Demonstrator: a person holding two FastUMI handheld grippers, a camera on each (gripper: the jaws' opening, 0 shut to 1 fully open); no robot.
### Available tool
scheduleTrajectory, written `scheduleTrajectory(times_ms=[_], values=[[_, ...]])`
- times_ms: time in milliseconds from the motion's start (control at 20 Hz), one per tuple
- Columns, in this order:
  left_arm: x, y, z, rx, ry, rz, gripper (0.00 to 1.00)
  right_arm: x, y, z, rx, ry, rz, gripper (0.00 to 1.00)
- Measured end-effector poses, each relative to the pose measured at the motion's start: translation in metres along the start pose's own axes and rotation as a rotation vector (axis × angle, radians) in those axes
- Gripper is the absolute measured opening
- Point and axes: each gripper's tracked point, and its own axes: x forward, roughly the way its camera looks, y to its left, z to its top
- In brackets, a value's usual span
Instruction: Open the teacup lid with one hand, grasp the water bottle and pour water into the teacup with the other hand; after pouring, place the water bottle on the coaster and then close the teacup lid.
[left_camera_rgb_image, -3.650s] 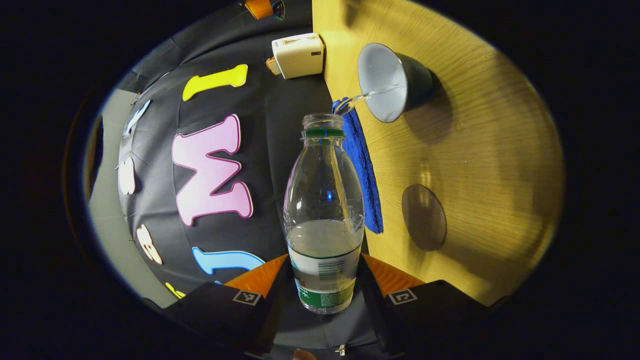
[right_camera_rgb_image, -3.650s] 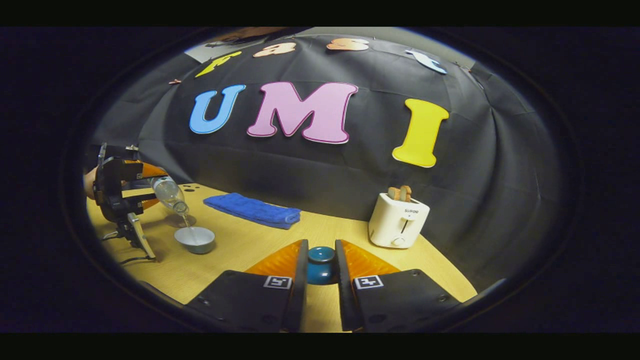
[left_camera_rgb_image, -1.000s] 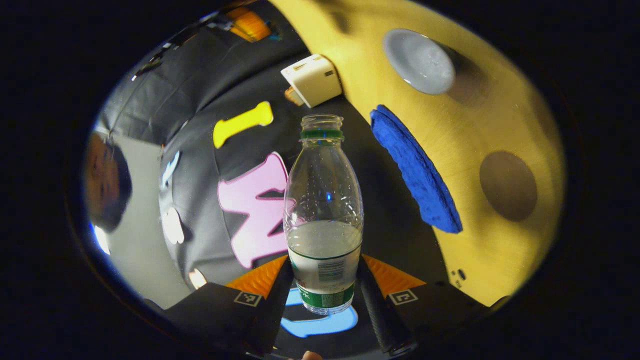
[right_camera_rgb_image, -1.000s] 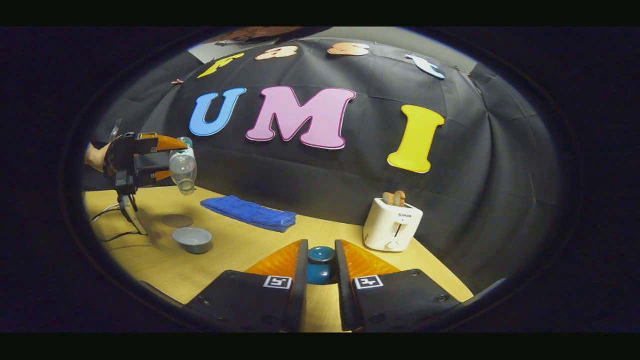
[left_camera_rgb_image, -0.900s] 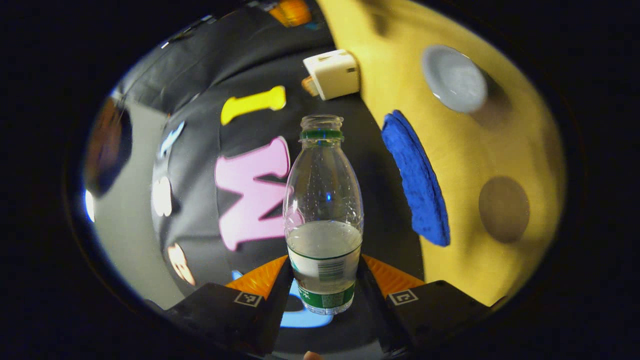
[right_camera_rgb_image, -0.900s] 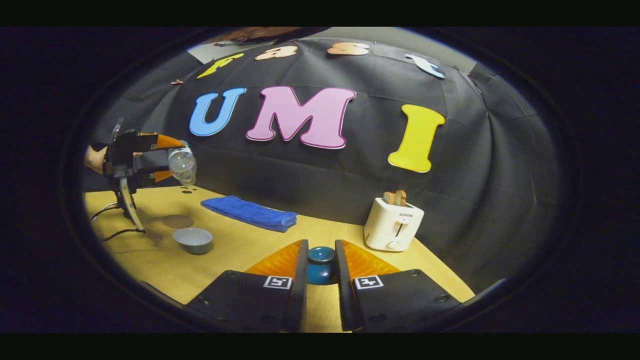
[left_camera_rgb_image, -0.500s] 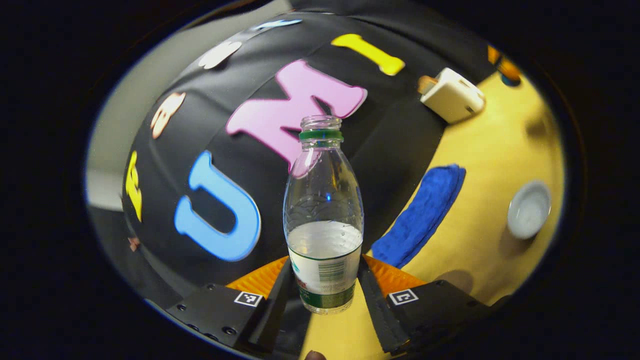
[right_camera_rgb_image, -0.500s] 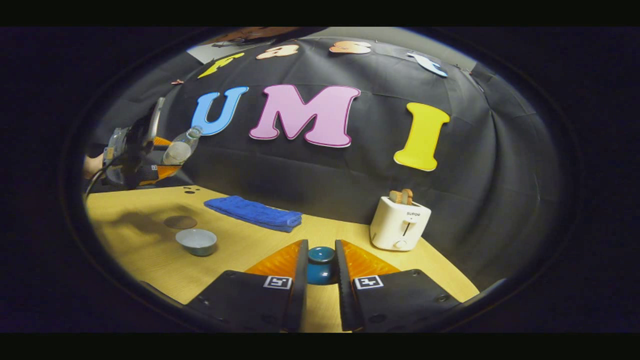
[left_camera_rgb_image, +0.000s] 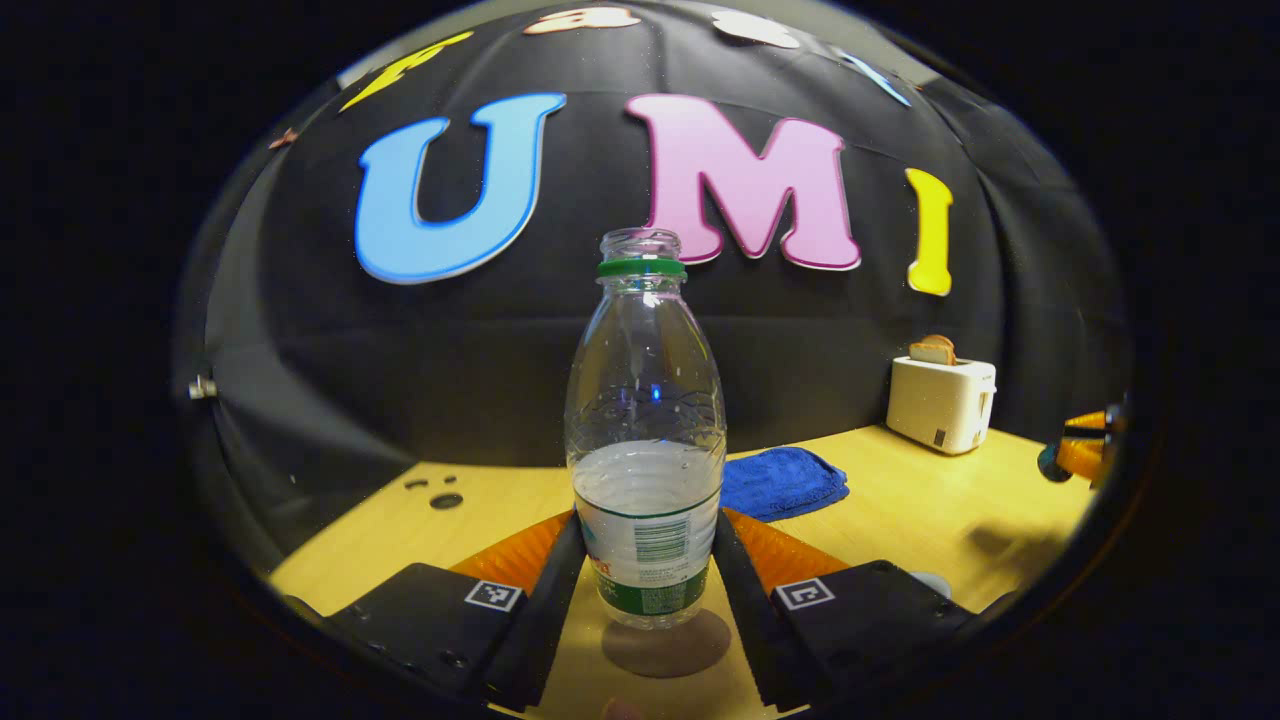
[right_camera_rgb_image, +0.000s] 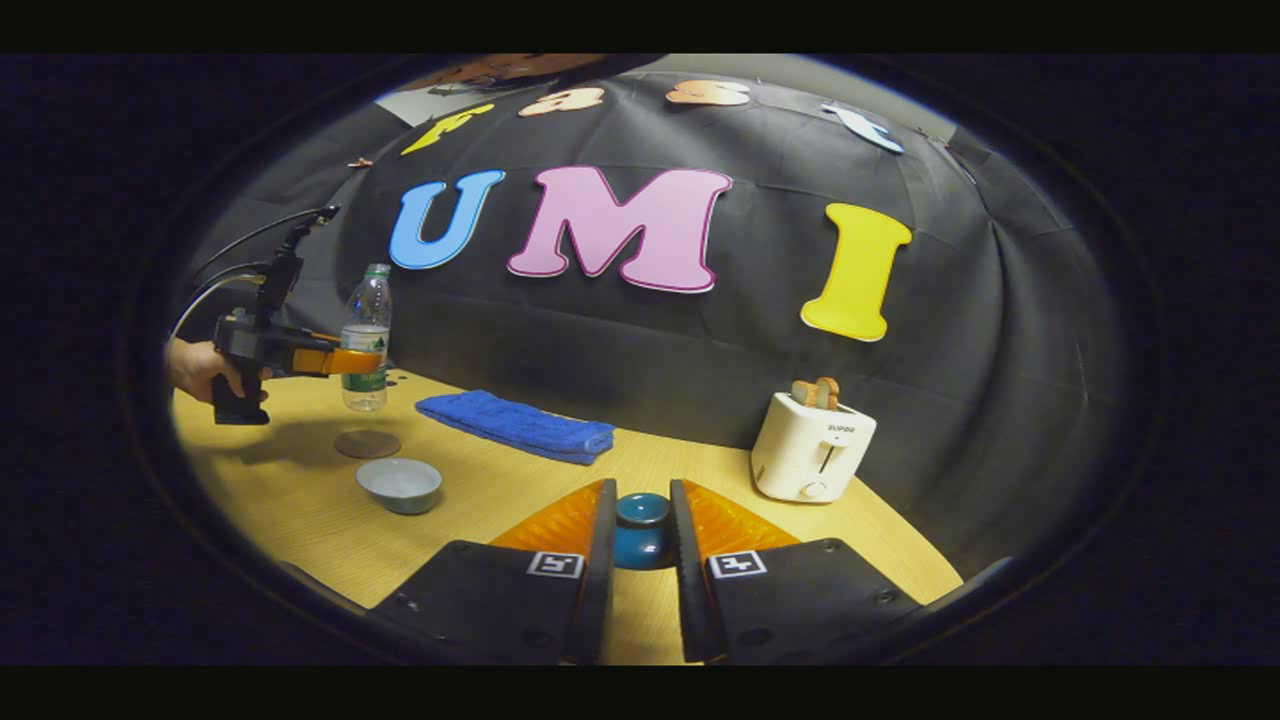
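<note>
An uncapped clear water bottle (left_camera_rgb_image: 645, 450), part full, stands upright between the fingers of my left gripper (left_camera_rgb_image: 647, 540), which is shut on its labelled lower part. A round brown coaster (left_camera_rgb_image: 665, 643) lies just under the bottle's base. In the right gripper view the bottle (right_camera_rgb_image: 366, 335) hangs slightly above the coaster (right_camera_rgb_image: 367, 443), held by the left gripper (right_camera_rgb_image: 352, 361) and a hand (right_camera_rgb_image: 200, 370). The grey teacup (right_camera_rgb_image: 400, 484) sits open beside the coaster. My right gripper (right_camera_rgb_image: 641, 510) is shut on the dark teal lid (right_camera_rgb_image: 642, 530), low over the table.
A folded blue towel (right_camera_rgb_image: 515, 425) lies behind the cup near the wall. A white toaster (right_camera_rgb_image: 812, 445) with bread stands at the right. The wooden table (right_camera_rgb_image: 480, 520) has bare room between cup and lid. Cables trail from the left gripper.
The left gripper has turned the bottle from tilted to upright and brought it down over the coaster. The right gripper has stayed in place with the lid.
</note>
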Motion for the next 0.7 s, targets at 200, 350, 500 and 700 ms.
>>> scheduleTrajectory(times_ms=[200,350,500,700], values=[[0.002,-0.001,-0.028,-0.088,0.070,-0.016,0.77,0.003,0.003,-0.001,-0.001,0.003,0.009,0.35],[0.006,0.004,-0.041,-0.120,0.096,0.003,0.77,0.003,0.004,0.000,-0.001,0.002,0.012,0.35],[0.007,0.008,-0.044,-0.137,0.093,0.008,0.78,0.003,0.005,0.001,0.000,0.001,0.014,0.31],[0.007,0.005,-0.046,-0.099,0.093,-0.010,0.81,0.003,0.011,0.000,0.005,0.005,0.022,0.31]])
